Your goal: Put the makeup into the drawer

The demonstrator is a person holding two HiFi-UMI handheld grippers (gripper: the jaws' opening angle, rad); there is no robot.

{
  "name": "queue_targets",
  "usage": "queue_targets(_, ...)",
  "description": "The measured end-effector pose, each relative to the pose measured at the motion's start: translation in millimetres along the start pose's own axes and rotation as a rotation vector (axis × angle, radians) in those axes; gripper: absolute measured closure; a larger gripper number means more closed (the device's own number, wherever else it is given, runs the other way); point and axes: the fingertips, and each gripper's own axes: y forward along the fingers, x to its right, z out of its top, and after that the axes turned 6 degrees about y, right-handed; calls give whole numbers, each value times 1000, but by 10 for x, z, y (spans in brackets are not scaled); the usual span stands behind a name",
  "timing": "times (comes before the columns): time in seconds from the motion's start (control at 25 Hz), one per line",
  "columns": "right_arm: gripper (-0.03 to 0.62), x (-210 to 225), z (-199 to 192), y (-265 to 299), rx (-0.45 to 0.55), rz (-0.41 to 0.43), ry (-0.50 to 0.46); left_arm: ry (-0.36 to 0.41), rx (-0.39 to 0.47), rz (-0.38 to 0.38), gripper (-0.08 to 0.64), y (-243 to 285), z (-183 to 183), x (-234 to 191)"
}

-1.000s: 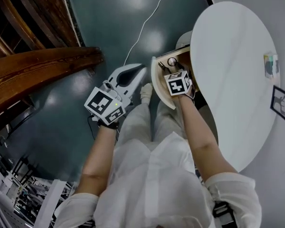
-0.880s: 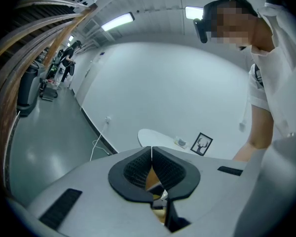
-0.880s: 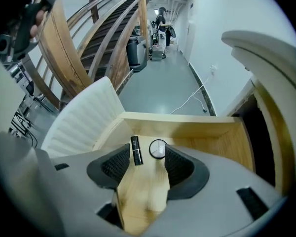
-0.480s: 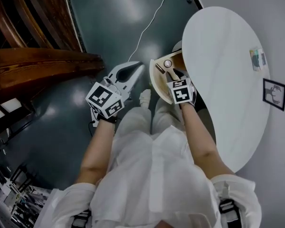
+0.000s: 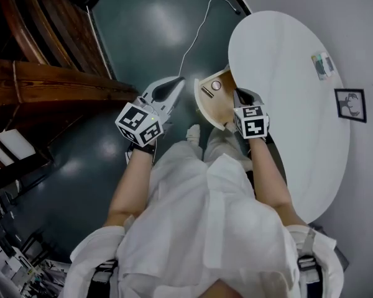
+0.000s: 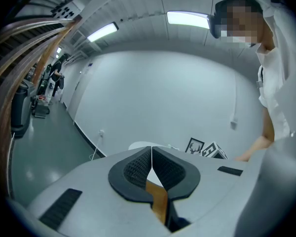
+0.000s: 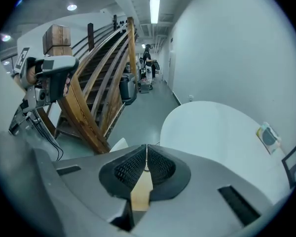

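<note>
Wooden drawer (image 5: 206,107) open, makeup (image 5: 216,85) lying inside at nine o'clock of right gripper (image 5: 239,93), jaws just been closing, now together on nothing; left gripper (image 5: 177,81) clenched empty too, farther toward nine; drop seemingly done, next likely calls for pushing drawer shut.

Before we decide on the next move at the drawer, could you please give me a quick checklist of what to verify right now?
1. Left gripper free: ok, fingers together, nothing between them.
2. Right gripper free: ok, fingers have just been closing and now meet on nothing.
3. Drawer open: ok, it stands pulled out from under the white table.
4. Makeup inside: ok, a round item and a dark stick lie in it.
5. Table cleared of makeup: cannot tell; a small packet near the framed picture is too small to identify.
</note>
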Motion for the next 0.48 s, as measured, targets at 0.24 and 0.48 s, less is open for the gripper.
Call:
queue_targets(0.24,581,114,363,-592,166,-46,15,55,48,-17,541,-31,347,84)
queue_targets(0.48,581,299,808,-1282,422,-64,68,101,104,-27,541,-84,645,207)
